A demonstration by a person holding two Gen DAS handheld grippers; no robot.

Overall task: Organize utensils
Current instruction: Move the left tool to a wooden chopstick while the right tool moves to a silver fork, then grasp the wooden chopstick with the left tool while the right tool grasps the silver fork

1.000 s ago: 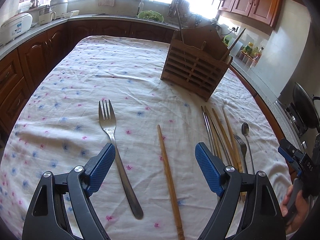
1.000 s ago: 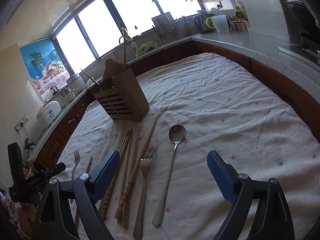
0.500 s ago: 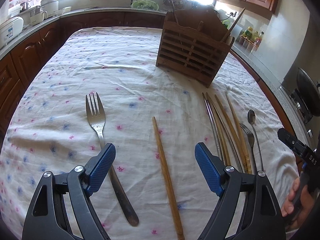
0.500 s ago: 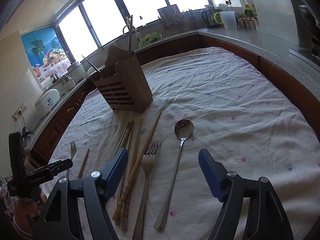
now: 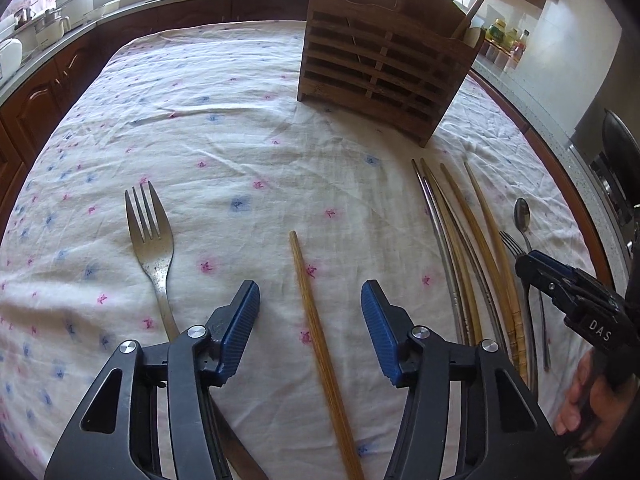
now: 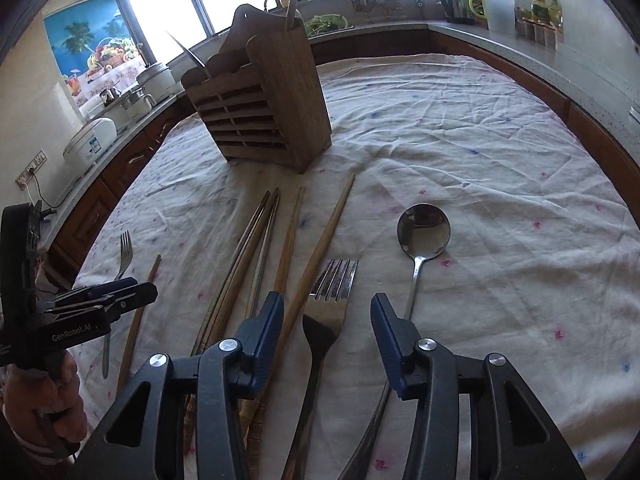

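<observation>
My left gripper (image 5: pixel 310 310) is open low over the cloth, its jaws on either side of a single wooden chopstick (image 5: pixel 316 312). A steel fork (image 5: pixel 154 256) lies just left of it. My right gripper (image 6: pixel 327 314) is open, its jaws on either side of a second fork (image 6: pixel 326 308). A spoon (image 6: pixel 420 240) lies to its right and several chopsticks (image 6: pixel 256 256) to its left. The wooden utensil holder (image 5: pixel 384 60) stands at the back of the table, also in the right wrist view (image 6: pixel 260 112), with a few utensils standing in it.
A white flowered tablecloth (image 5: pixel 220 120) covers the table. Counters with cookers (image 6: pixel 90 146), a kettle and jars ring the table. Each gripper shows in the other's view: the right one (image 5: pixel 560 288) and the left one (image 6: pixel 92 304).
Both grippers have moved down and forward toward the cloth. Both jaws have narrowed, the left around the single chopstick, the right around the fork.
</observation>
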